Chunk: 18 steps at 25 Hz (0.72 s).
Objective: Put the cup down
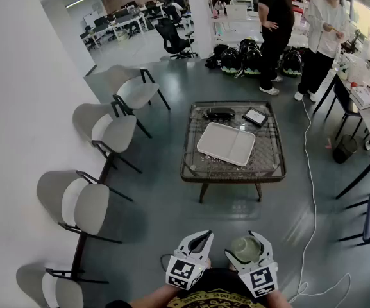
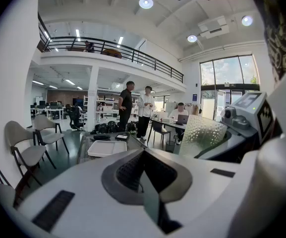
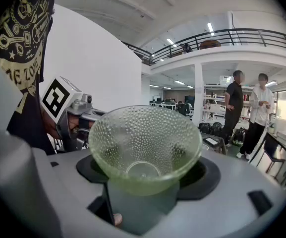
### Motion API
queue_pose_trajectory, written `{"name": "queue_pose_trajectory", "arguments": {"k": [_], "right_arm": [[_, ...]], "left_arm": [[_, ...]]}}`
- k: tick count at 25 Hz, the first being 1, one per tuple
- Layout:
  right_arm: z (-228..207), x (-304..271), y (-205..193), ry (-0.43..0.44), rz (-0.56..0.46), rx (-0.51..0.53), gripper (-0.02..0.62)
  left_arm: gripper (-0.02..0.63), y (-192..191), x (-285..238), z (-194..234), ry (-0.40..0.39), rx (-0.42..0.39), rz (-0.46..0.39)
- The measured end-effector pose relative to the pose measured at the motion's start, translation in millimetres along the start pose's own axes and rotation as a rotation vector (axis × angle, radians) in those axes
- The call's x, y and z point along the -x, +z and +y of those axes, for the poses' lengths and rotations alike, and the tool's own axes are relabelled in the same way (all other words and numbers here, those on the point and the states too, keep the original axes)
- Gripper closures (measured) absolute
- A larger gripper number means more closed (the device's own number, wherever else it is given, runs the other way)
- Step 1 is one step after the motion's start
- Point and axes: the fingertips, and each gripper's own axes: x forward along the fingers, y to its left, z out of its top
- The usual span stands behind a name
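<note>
One cup held, open floor before table

This is a large open-plan office with a lounge corner. Far beyond the fingers, rows of work desks fill the back, with a black swivel chair near them. Straight ahead of the fingers stands a low glass-topped wicker table, and to their left grey chairs line a white wall. Ahead and to the right, two people stand by black helmets on the floor. The gripper views show a railed mezzanine, ceiling lights, tall windows and someone seated at a laptop.
</note>
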Motion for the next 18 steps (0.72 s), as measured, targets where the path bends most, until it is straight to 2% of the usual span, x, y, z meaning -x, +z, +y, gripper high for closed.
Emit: {"name": "queue_pose_trajectory", "arguments": {"k": [11, 18], "right_arm": [[5.7, 5.6, 3.0, 0.029, -0.001, 0.002, 0.219], [7.9, 2.0, 3.4, 0.012, 0.002, -0.006, 0.218]], "left_arm": [[0.607, 2.4, 5.0, -5.0, 0.008, 0.0, -0.009], [0.607, 3.4, 4.9, -1.2, -0.007, -0.005, -0.028]]}}
